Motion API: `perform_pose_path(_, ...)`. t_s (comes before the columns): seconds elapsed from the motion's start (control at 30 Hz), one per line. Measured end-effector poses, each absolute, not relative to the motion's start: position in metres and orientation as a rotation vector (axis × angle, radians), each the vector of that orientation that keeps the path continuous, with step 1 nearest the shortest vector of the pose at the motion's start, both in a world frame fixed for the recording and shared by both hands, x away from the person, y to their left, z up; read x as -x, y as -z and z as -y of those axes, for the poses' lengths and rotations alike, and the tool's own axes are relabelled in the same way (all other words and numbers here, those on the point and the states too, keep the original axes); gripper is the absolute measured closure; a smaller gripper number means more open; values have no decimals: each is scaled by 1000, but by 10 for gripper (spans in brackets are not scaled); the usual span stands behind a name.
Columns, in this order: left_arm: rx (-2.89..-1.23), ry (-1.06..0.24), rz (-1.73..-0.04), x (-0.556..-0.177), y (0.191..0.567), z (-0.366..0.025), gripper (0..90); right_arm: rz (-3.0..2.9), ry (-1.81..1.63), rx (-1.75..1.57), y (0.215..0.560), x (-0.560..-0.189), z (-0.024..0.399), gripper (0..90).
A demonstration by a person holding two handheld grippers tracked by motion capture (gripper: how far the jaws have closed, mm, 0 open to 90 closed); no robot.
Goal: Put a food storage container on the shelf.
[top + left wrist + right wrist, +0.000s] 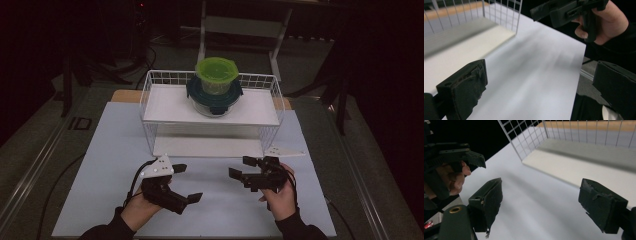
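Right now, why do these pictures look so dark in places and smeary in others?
High view: room dim, only the white table and rack lit, slightly soft. Left gripper view: table surface streaked with blur, near fingers soft. Right gripper view: sharper, fingers crisp, black background.

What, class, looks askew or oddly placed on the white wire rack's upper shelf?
The lime-green lidded plastic container sits stacked on the dark-teal-lidded clear round container, and it looks slightly off-centre on that lid. Otherwise nothing appears spilled or damaged on the white wire rack.
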State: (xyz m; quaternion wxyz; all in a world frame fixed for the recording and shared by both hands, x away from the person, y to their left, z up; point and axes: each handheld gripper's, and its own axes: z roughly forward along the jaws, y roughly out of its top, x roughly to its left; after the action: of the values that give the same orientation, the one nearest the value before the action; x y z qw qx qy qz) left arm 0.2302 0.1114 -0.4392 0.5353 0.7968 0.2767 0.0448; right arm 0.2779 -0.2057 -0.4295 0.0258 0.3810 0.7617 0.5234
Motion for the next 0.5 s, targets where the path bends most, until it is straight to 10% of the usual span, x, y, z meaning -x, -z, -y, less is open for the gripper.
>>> perform_pose_path(0.5, -1897, -124, -663, -214, 476, -110, 0, -2366, -1583, -1251, 474, -261, 222, 188)
